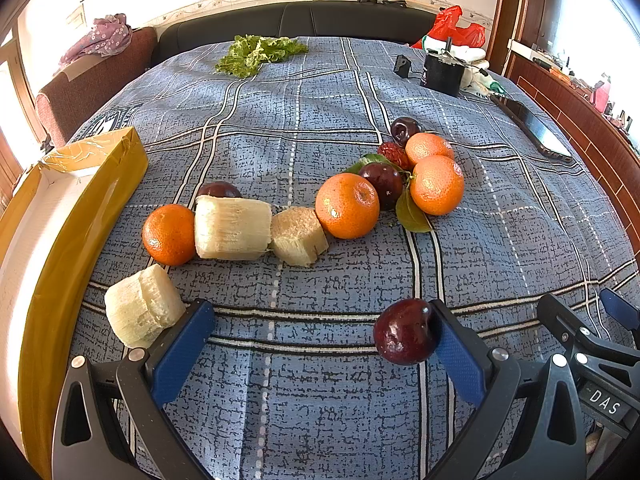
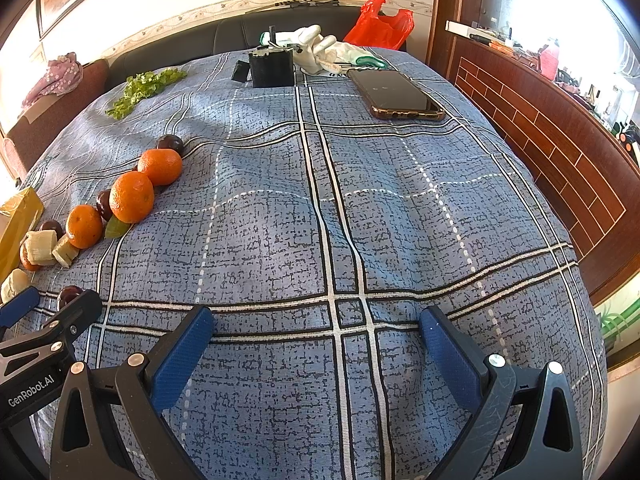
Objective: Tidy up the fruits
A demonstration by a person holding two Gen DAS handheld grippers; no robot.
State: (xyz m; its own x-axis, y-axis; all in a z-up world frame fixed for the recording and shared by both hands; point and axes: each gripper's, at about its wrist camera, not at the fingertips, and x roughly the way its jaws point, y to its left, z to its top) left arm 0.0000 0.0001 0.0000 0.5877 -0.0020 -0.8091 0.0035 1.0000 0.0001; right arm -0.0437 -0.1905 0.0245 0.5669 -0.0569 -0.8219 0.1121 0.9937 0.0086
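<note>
Fruit lies in a loose row across the blue checked cloth: four oranges, the nearest of the right-hand cluster beside a dark plum, pale cut chunks between them, and one more chunk touching the left finger's outer side. A single plum rests against the inner face of the left gripper's right-hand finger; the jaws stand wide apart and grasp nothing. The right gripper is likewise spread, over bare cloth.

Readable writing: "DAS" on the right gripper's body in the left view, "GenRobot.AI" on the left gripper's body in the right view.

A yellow-taped box borders the cloth's left edge, close to the leftmost orange. The cloth's right half offers open room up to a phone near the far right edge. At the far end sit lettuce, a black container, white gloves and a red bag, well apart from the fruit.
</note>
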